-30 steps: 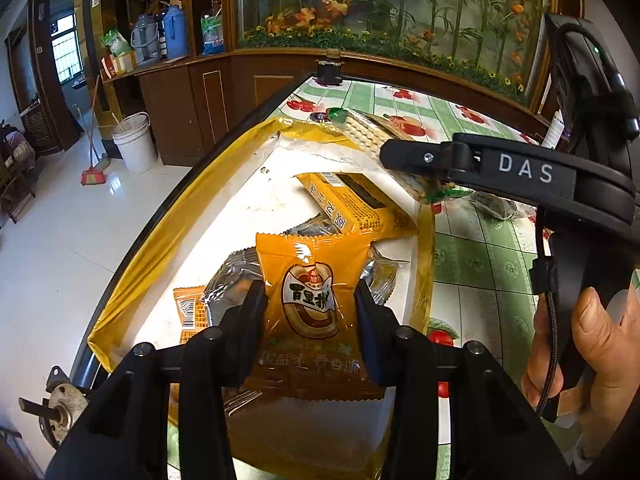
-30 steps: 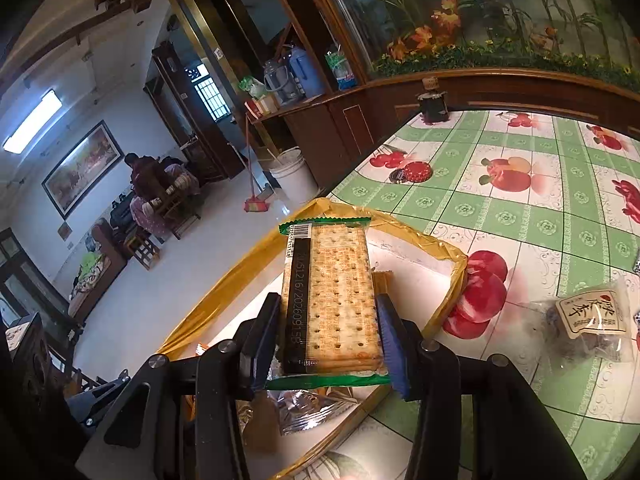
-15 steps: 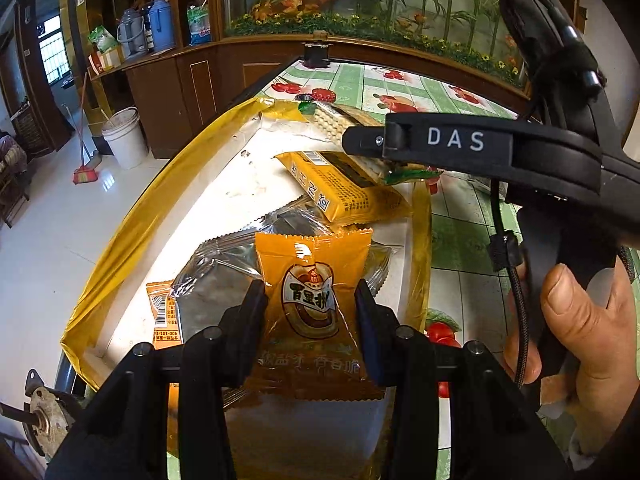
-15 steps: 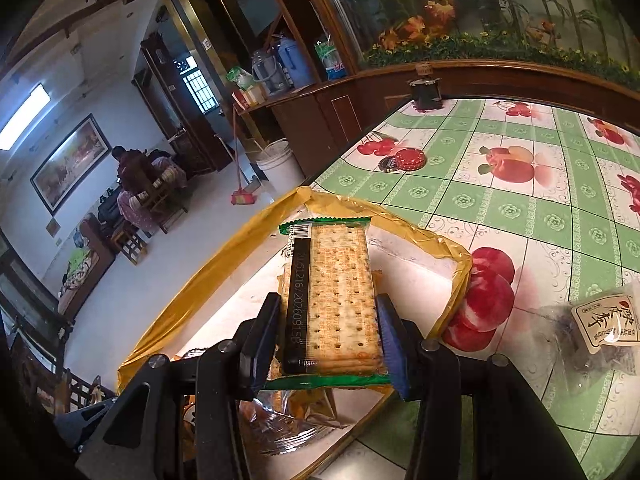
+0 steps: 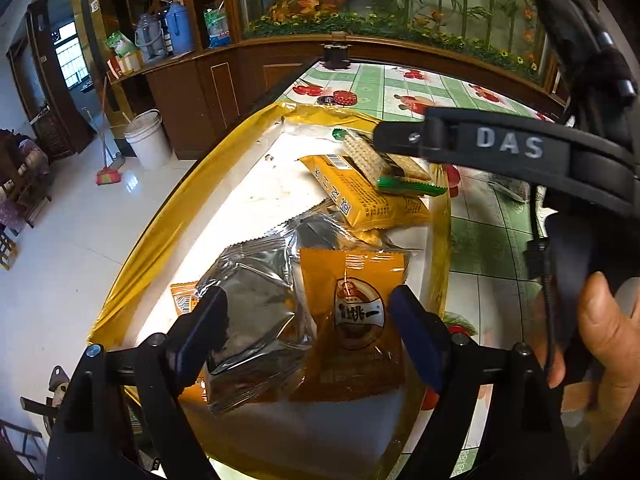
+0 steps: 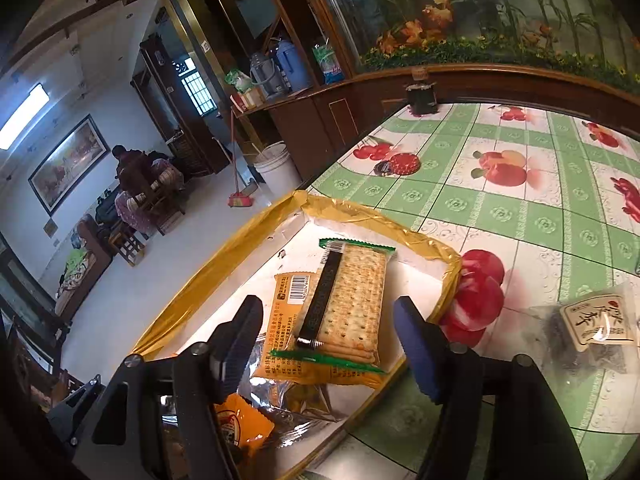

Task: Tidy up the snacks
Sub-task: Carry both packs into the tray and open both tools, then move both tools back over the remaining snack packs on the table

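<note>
Left wrist view shows my left claw tilted down over the tray, its jaws opening wide, with the orange packet lying loose between them and touching neither pad. My right hand grips the other tool at the picture's right edge. In the right wrist view my right claw also points down at the tray, jaws opening, and the cracker pack lies flat between them, free of both pads. The tray, lined with yellow tape, sits at the corner of the table with its green fruit-print cloth. Inside it the cracker pack rests on a yellow bar; a silver bag lies just beside the orange packet. One dark wrapped snack stays outside, on the cloth to the right.
</note>
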A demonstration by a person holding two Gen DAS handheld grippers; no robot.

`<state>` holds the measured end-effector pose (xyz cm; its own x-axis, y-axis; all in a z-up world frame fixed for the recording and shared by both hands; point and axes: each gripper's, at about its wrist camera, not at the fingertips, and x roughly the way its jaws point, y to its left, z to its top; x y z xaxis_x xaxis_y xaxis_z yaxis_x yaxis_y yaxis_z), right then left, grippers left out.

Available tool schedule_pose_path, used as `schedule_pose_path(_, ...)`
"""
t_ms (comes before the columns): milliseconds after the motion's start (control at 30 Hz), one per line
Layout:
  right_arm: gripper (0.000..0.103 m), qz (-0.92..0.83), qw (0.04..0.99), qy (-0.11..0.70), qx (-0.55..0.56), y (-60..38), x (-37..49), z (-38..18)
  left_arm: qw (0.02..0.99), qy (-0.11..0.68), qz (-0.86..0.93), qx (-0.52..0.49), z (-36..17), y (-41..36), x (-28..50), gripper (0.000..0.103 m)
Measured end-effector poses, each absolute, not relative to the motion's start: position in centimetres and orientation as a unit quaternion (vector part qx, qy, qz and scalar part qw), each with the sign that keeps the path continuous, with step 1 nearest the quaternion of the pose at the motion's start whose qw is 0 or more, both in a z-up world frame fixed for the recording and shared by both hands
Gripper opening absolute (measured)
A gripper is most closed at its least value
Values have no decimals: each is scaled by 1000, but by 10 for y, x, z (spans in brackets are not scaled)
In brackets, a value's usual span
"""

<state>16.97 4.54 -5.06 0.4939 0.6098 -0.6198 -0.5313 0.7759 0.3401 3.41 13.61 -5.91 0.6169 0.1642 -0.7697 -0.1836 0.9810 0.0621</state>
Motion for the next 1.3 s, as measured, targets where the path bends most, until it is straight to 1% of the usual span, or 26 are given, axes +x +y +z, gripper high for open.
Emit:
schedule_pose_path(33, 77, 328, 865, 376, 56, 41, 168, -48, 899, 426, 100, -11, -58, 137, 33, 84)
schedule_pose_path(100, 79, 323, 869, 369, 62, 32, 166, -43, 900, 421, 110, -11, -56, 138, 32, 85)
schedule_pose_path(367, 80, 307, 880, 357, 65, 3, 153, -31, 908, 403, 117, -17, -44, 138, 26, 85)
schedule_pose_path(433, 84, 302, 882, 356, 60, -4, 149, -30, 909, 399, 117, -17, -41, 135, 25, 85)
schedule_pose_path(767, 86, 257, 896, 358, 52, -65, 128, -33, 918, 388, 84, -20, -28, 109, 28, 87)
schedule_pose_path(1033, 87, 178, 910, 367, 74, -152, 123, -44, 920, 390, 36, -14, -25, 65, 47, 87)
schedule_pose_path(1300, 88, 122, 911, 385, 85, -212, 134, -56, 920, 390, -28, 35, -29, 5, 84, 87)
